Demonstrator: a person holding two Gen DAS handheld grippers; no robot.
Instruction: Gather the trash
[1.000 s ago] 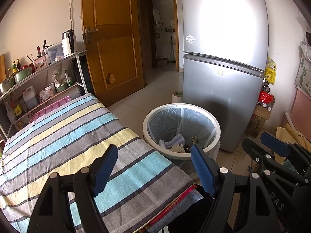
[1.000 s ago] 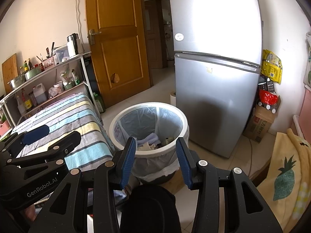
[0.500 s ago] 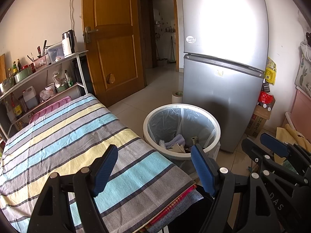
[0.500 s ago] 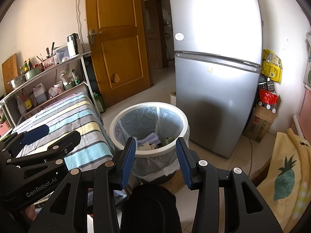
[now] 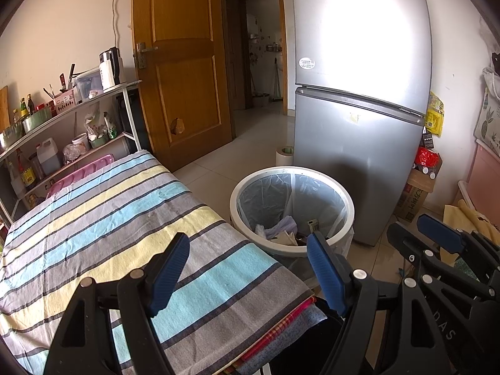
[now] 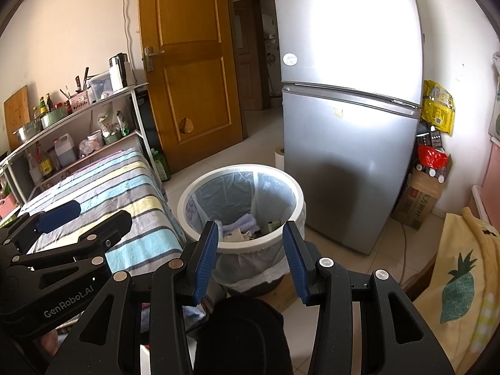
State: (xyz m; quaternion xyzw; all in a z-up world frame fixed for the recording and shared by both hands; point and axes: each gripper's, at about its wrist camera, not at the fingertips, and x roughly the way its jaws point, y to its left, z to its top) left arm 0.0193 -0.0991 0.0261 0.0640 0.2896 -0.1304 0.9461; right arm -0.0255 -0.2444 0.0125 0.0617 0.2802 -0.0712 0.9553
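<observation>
A round white trash bin (image 5: pixel 240 181) with a clear liner stands on the floor beside the table; it also shows in the right wrist view (image 6: pixel 193 184). Crumpled paper and tissue trash (image 5: pixel 281 231) lies at its bottom, also in the right wrist view (image 6: pixel 240 228). My left gripper (image 5: pixel 247 265) is open and empty above the table's near corner, left of the bin. My right gripper (image 6: pixel 250 250) is open and empty, held just in front of the bin. Each gripper shows at the edge of the other's view.
A table under a striped cloth (image 5: pixel 93 218) fills the left. A silver fridge (image 5: pixel 359 125) stands right behind the bin. A metal shelf (image 5: pixel 72 115) with bottles and a kettle is at far left. A wooden door (image 5: pixel 184 62), cardboard box (image 6: pixel 418 200) and pineapple cloth (image 6: pixel 459 281) surround.
</observation>
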